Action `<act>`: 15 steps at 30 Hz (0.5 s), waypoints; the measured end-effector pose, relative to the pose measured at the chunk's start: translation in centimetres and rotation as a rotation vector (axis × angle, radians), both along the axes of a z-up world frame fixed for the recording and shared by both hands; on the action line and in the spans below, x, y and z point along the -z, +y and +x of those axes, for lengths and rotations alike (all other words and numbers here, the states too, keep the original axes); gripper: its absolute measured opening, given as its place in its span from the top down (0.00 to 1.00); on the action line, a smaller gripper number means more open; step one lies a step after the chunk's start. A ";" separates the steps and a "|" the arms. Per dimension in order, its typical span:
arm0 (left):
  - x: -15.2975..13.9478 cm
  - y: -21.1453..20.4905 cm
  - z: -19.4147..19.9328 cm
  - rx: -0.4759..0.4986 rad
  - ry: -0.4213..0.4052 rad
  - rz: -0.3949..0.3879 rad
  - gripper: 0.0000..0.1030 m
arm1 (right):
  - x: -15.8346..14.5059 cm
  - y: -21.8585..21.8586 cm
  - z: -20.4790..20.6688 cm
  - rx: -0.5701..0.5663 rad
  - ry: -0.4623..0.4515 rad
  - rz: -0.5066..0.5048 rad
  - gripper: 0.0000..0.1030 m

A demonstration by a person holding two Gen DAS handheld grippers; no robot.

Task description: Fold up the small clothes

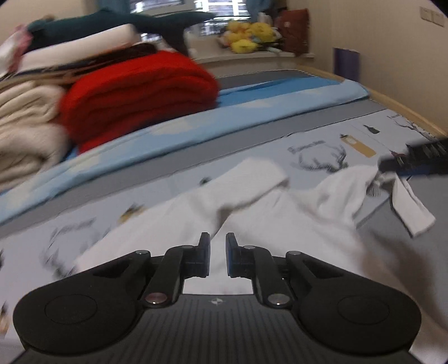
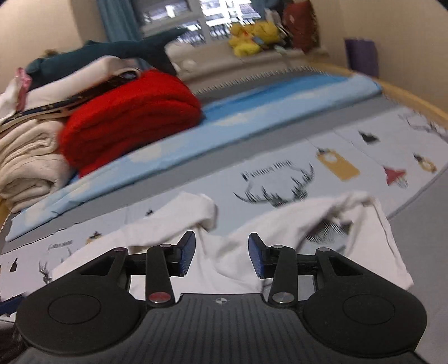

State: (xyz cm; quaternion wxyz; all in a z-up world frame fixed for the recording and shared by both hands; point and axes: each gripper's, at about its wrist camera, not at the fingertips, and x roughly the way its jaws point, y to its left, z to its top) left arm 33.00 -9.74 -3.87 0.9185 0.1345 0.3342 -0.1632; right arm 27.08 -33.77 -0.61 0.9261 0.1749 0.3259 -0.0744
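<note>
A white T-shirt (image 1: 280, 218) lies crumpled on the pale bed sheet printed with antlers (image 1: 322, 156). One of its sleeves (image 1: 257, 173) is folded up toward the far side. My left gripper (image 1: 217, 246) hovers over the shirt's near part, its jaws a narrow gap apart with nothing pinched between the pads. In the right wrist view the same shirt (image 2: 280, 232) spreads under my right gripper (image 2: 221, 249), which stands open above the cloth and is not clamped on it. A black and blue piece of that right tool (image 1: 420, 162) pokes in at the right edge of the left view.
A folded red blanket (image 1: 134, 95) and cream bedding (image 1: 25, 140) are stacked at the back left on a light blue cloud-print cover (image 1: 224, 117). A dark shark plush (image 1: 126, 25) tops the pile. Yellow plush toys (image 1: 246, 36) sit on the window ledge. The wooden bed rim (image 1: 397, 103) runs along the right.
</note>
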 end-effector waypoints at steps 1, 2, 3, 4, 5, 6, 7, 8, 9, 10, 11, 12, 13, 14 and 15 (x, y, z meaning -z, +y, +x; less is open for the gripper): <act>0.6 -1.5 1.4 0.013 0.000 0.000 0.88 | 0.2 -0.2 0.0 0.003 0.008 -0.001 0.63; 1.4 -3.1 2.9 0.027 0.011 -0.002 0.87 | 0.3 -0.4 -0.1 0.008 0.012 -0.009 0.68; 2.2 -4.8 4.5 0.036 0.024 -0.005 0.86 | 0.5 -0.9 0.0 0.012 0.017 -0.016 0.82; 3.1 -6.4 6.1 0.043 0.038 -0.009 0.79 | 0.4 -1.0 -0.2 0.016 0.018 -0.016 0.90; 4.0 -7.6 7.3 0.047 0.045 -0.010 0.66 | 0.4 -1.5 -0.3 0.022 0.017 -0.012 0.90; 4.9 -8.9 8.6 0.049 0.044 -0.005 0.59 | 0.4 -2.0 -0.4 0.030 0.017 -0.008 0.90; 5.8 -10.2 9.7 0.046 0.039 0.010 0.47 | 0.3 -2.3 -0.4 0.035 0.019 -0.005 0.90; 6.6 -11.4 10.9 0.043 0.040 0.029 0.39 | 0.4 -2.8 -0.4 0.037 0.023 -0.003 0.90; 7.4 -12.4 12.0 0.043 0.049 0.042 0.36 | 0.5 -3.2 -0.2 0.037 0.033 0.000 0.90; 8.2 -13.3 13.0 0.041 0.065 0.052 0.33 | 0.7 -3.4 0.0 0.032 0.045 0.006 0.90; 9.1 -14.0 14.0 0.038 0.086 0.069 0.33 | 1.0 -3.8 0.2 0.025 0.059 0.016 0.89; 9.9 -14.6 14.7 0.036 0.103 0.092 0.33 | 1.1 -4.0 0.3 0.026 0.067 0.021 0.89; 10.6 -15.0 15.4 0.038 0.119 0.122 0.46 | 1.3 -4.2 0.5 0.030 0.073 0.024 0.89; 11.1 -15.1 15.8 0.045 0.123 0.140 0.69 | 1.5 -4.4 0.7 0.032 0.080 0.021 0.89; 11.1 -14.8 16.2 0.053 0.117 0.146 0.82 | 1.8 -4.5 1.0 0.034 0.093 0.017 0.89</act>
